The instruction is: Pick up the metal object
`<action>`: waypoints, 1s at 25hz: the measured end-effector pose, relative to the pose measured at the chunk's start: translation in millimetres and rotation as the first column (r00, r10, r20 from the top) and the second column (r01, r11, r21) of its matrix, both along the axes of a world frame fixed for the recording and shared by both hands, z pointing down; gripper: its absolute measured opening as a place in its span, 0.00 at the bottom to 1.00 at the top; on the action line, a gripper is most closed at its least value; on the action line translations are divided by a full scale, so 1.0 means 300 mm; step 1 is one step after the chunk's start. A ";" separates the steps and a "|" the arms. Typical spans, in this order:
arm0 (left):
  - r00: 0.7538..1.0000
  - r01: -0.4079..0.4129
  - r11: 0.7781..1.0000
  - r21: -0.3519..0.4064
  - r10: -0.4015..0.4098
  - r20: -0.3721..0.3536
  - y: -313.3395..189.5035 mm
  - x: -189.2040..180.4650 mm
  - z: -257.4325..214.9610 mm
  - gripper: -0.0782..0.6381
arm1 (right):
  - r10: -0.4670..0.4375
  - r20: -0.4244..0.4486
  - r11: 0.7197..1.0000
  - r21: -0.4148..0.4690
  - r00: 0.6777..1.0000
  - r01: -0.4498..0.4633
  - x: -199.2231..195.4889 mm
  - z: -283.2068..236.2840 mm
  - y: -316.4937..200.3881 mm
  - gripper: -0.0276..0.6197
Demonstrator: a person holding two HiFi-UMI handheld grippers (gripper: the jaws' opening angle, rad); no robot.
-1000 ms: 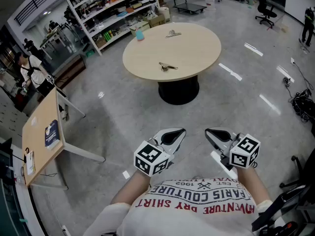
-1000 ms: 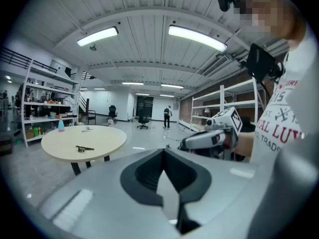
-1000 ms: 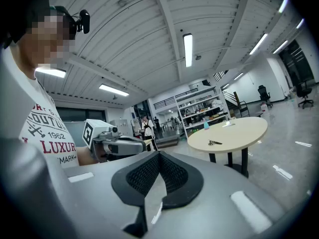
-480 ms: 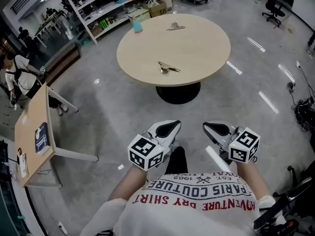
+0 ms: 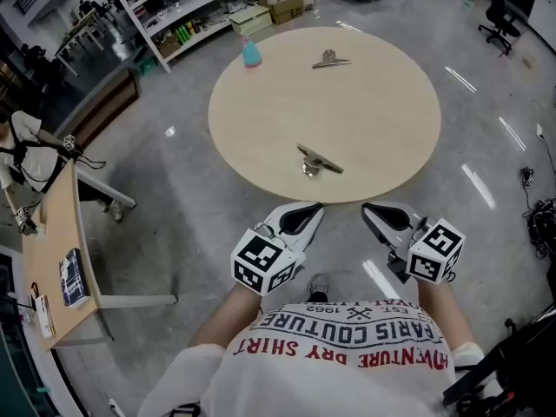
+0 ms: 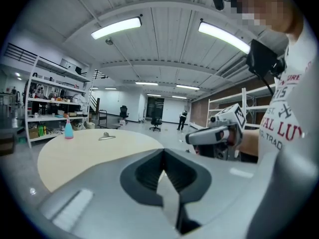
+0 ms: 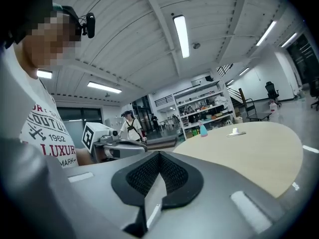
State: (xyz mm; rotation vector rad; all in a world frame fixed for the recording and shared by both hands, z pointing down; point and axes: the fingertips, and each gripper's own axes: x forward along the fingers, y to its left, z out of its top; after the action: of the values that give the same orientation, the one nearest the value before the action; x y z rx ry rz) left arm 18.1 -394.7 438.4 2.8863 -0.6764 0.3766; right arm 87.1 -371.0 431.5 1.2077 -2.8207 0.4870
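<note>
A metal clip [image 5: 318, 161] lies near the front edge of the round beige table [image 5: 373, 120]. A second metal clip [image 5: 330, 59] lies at the far side, also visible as the far clip [image 6: 106, 136] and the far clip [image 7: 235, 132]. My left gripper [image 5: 304, 216] hovers just short of the table's near edge, shut with nothing in it, its jaws [image 6: 167, 190] pressed together. My right gripper [image 5: 376, 215] is beside it, level with it, also shut and empty [image 7: 149, 203]. The near clip sits a short way ahead, between the two grippers.
A blue spray bottle [image 5: 251, 53] stands at the table's far left. Shelving with boxes [image 5: 217, 7] runs behind the table. A wooden desk [image 5: 52, 250] stands at the left with a person [image 5: 22, 155] near it. Office chairs [image 5: 499, 11] and cables [image 5: 539, 207] are at the right.
The person has walked toward the round table, so it now lies right in front of the grippers. Both grippers stay shut and side by side.
</note>
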 end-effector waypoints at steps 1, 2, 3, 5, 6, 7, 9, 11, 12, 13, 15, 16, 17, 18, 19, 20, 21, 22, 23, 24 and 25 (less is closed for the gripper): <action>1.000 0.011 1.000 0.003 -0.011 -0.003 -0.030 -0.008 -0.006 0.11 | -0.004 0.000 1.000 0.000 1.000 0.004 -0.007 -0.004 -0.026 0.05; 1.000 0.024 1.000 0.007 -0.024 -0.005 -0.054 -0.015 -0.008 0.11 | -0.007 -0.001 1.000 -0.003 1.000 0.007 -0.012 -0.003 -0.047 0.05; 0.999 0.034 0.999 0.008 -0.034 -0.006 -0.074 -0.021 -0.007 0.11 | -0.009 -0.003 1.000 -0.008 1.000 0.009 -0.016 0.001 -0.064 0.05; 1.000 0.032 1.000 -0.002 -0.032 0.002 -0.098 -0.019 0.006 0.11 | -0.008 0.003 1.000 -0.020 1.000 0.009 -0.017 0.012 -0.093 0.05; 1.000 0.020 1.000 -0.011 -0.020 0.009 -0.105 -0.012 0.015 0.12 | -0.009 0.007 1.000 -0.026 1.000 0.009 -0.017 0.017 -0.105 0.05; 1.000 0.008 1.000 -0.019 -0.008 0.016 -0.114 -0.004 0.025 0.14 | -0.010 0.010 0.999 -0.031 1.000 0.010 -0.016 0.023 -0.118 0.05; 1.000 0.005 1.000 -0.027 -0.004 0.030 -0.146 0.007 0.049 0.19 | -0.008 0.012 0.999 -0.040 1.000 0.009 -0.012 0.038 -0.145 0.05; 0.999 0.016 0.999 -0.032 -0.015 0.046 -0.196 0.013 0.083 0.29 | -0.002 0.017 0.999 -0.051 1.000 0.003 -0.008 0.057 -0.169 0.05; 0.998 0.021 0.999 -0.030 -0.019 0.055 -0.223 0.016 0.103 0.36 | 0.002 0.019 0.998 -0.056 1.000 -0.001 -0.007 0.067 -0.178 0.05; 0.997 0.026 0.999 -0.025 -0.024 0.067 -0.253 0.021 0.125 0.41 | 0.005 0.019 0.998 -0.061 1.000 -0.004 -0.005 0.075 -0.186 0.05; 0.994 0.045 0.999 -0.019 -0.043 0.099 -0.326 0.030 0.193 0.47 | 0.016 0.015 0.997 -0.070 1.000 -0.014 0.007 0.089 -0.197 0.05; 0.991 0.061 0.998 -0.025 -0.058 0.121 -0.369 0.035 0.241 0.53 | 0.023 0.013 0.997 -0.076 1.000 -0.022 0.019 0.095 -0.202 0.05; 0.987 0.079 0.996 -0.037 -0.073 0.143 -0.408 0.040 0.291 0.55 | 0.032 0.012 0.996 -0.083 0.999 -0.030 0.033 0.102 -0.207 0.05; 0.982 0.098 0.994 -0.050 -0.088 0.165 -0.443 0.045 0.338 0.58 | 0.041 0.011 0.995 -0.091 0.999 -0.039 0.048 0.108 -0.211 0.05; 0.977 0.115 0.992 -0.061 -0.101 0.187 -0.475 0.050 0.381 0.60 | 0.050 0.010 0.994 -0.098 0.999 -0.049 0.062 0.115 -0.214 0.05; 0.971 0.129 0.989 -0.069 -0.112 0.210 -0.505 0.055 0.420 0.62 | 0.060 0.009 0.993 -0.106 0.998 -0.058 0.076 0.124 -0.217 0.05; 0.965 0.137 0.988 -0.074 -0.117 0.234 -0.534 0.061 0.458 0.64 | 0.071 0.008 0.991 -0.114 0.997 -0.069 0.090 0.134 -0.218 0.05; 0.957 0.141 0.987 -0.080 -0.116 0.265 -0.564 0.069 0.502 0.65 | 0.084 0.007 0.989 -0.124 0.996 -0.082 0.104 0.146 -0.219 0.05; 0.947 0.142 0.986 -0.089 -0.109 0.303 -0.593 0.079 0.556 0.65 | 0.099 0.007 0.986 -0.136 0.995 -0.098 0.121 0.159 -0.218 0.05; 0.933 0.143 0.985 -0.100 -0.100 0.346 -0.622 0.088 0.619 0.65 | 0.117 0.008 0.982 -0.148 0.993 -0.115 0.142 0.173 -0.218 0.05; 0.917 0.143 0.984 -0.110 -0.090 0.389 -0.647 0.097 0.681 0.65 | 0.135 0.009 0.978 -0.159 0.991 -0.132 0.163 0.187 -0.218 0.05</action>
State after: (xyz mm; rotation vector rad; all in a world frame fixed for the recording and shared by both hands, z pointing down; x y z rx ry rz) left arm 47.2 -588.9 642.8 2.6460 -0.8381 0.9473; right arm 135.9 -436.4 487.6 1.3720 -2.6678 0.7185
